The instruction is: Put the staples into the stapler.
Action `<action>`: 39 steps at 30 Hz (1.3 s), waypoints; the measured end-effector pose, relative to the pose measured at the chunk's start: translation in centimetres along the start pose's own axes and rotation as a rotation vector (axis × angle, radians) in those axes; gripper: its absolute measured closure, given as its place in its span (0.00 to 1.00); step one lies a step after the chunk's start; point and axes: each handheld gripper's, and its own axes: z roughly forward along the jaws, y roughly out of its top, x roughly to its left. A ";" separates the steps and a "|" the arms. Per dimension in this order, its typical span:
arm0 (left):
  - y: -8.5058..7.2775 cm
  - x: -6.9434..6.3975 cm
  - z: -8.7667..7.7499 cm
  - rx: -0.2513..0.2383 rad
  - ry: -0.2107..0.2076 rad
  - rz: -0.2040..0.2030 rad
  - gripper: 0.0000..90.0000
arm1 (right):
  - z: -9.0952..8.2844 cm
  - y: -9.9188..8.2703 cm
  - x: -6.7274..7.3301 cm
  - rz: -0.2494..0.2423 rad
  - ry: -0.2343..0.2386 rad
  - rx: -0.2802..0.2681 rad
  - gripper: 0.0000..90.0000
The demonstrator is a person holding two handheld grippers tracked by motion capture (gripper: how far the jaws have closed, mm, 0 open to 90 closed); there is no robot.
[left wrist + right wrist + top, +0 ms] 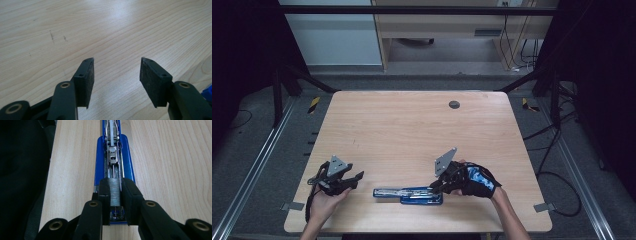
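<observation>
Loading a strip of staples into the opened blue stapler, low and centre in the high view near the table edge, was judged the step in hand. The strip was pinched between the pads of the right gripper over the magazine channel. The left gripper was held spread and empty at lower left. A tilted strip could jam or break apart; the unsteadied stapler could be pushed off line.

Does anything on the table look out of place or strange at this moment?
The blue stapler lies folded open flat near the table's front edge, its metal track bare. The right gripper holds a strip of staples over it. Nothing looks spilled or broken.
</observation>
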 end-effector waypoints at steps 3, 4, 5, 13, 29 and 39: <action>0.0 0.0 0.0 0.001 0.000 0.001 0.51 | 0.1 -0.1 -0.1 -0.003 -0.003 0.007 0.87; 0.0 0.0 0.0 0.001 0.000 0.001 0.51 | 0.1 -0.2 -0.1 0.000 -0.002 0.014 0.87; 0.0 0.0 0.0 0.001 0.000 0.001 0.51 | 0.2 -0.2 -0.2 -0.005 0.001 0.007 0.87; 0.0 0.0 0.0 0.002 -0.001 0.001 0.51 | 0.2 -0.2 -0.2 0.003 0.002 0.012 0.86; 0.0 0.0 0.0 0.000 0.000 0.000 0.51 | -0.5 -0.1 -0.1 0.021 -0.050 -0.025 0.86; 0.0 0.0 0.0 -0.001 0.000 0.000 0.51 | -0.4 -0.3 -0.1 0.031 -0.062 -0.009 0.87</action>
